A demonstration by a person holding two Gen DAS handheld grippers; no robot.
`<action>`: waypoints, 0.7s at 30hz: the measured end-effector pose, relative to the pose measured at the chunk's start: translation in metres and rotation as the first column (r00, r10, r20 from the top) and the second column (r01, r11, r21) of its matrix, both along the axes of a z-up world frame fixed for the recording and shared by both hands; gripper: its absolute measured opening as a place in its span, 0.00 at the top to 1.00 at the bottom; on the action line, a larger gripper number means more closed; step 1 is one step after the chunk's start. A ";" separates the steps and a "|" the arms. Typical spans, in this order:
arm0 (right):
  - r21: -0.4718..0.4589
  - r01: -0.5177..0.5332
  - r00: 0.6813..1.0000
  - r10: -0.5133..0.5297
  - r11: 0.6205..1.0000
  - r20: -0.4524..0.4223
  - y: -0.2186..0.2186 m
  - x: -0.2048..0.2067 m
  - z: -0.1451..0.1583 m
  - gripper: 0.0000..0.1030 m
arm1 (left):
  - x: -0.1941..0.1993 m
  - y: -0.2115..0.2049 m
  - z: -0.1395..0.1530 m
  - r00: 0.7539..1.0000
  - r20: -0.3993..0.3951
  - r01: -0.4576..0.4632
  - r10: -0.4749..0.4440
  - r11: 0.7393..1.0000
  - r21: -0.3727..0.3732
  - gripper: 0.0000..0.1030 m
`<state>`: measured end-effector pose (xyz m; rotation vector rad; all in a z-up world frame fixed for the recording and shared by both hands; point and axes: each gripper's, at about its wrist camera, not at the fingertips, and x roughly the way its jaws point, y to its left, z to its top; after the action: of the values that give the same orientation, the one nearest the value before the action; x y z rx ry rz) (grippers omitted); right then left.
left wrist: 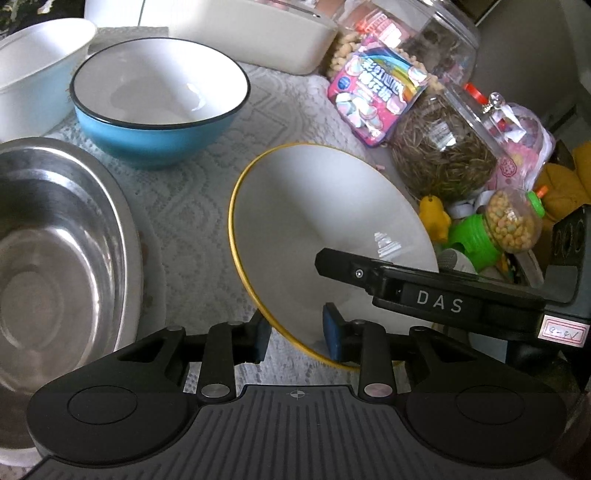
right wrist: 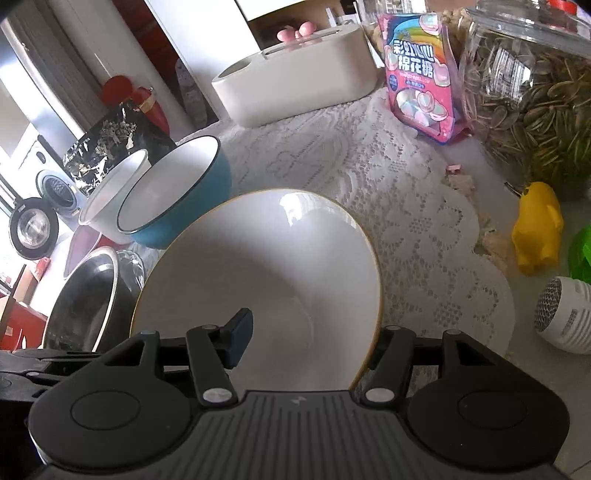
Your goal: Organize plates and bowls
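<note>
A white bowl with a yellow rim (left wrist: 325, 221) is tilted above the lace cloth and also fills the right wrist view (right wrist: 258, 280). My left gripper (left wrist: 297, 338) straddles its near rim, one blue pad (left wrist: 332, 338) inside and one outside, with a gap showing. My right gripper (right wrist: 310, 343) straddles the opposite rim, its left pad (right wrist: 240, 341) inside the bowl and its right finger outside. A blue bowl (left wrist: 159, 99) and a white bowl (left wrist: 33, 70) stand behind. A steel bowl (left wrist: 55, 251) sits at the left.
A cream box (left wrist: 255, 29), a pink marshmallow bag (left wrist: 376, 92), a jar of sunflower seeds (left wrist: 443, 147), a yellow toy (right wrist: 537, 229) and small bottles crowd the right side. A white round gadget (right wrist: 565, 317) lies near the right gripper.
</note>
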<state>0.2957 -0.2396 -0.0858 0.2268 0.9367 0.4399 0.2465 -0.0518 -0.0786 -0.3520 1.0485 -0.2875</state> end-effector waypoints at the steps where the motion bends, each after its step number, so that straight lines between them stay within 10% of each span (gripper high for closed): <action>1: -0.008 0.000 1.000 0.000 1.000 0.000 0.001 0.001 -0.001 0.43 | -0.001 0.001 0.001 1.000 0.001 0.000 0.000 1.000 -0.002 0.68; 21: -0.154 0.069 0.988 -0.046 0.986 0.144 0.006 -0.003 0.042 0.42 | -0.013 0.043 0.048 0.984 0.172 -0.038 0.039 0.999 -0.006 0.68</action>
<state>0.2923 -0.2332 -0.0435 0.0765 0.8206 0.3214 0.2333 -0.0086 -0.0311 -0.3433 0.8709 -0.2796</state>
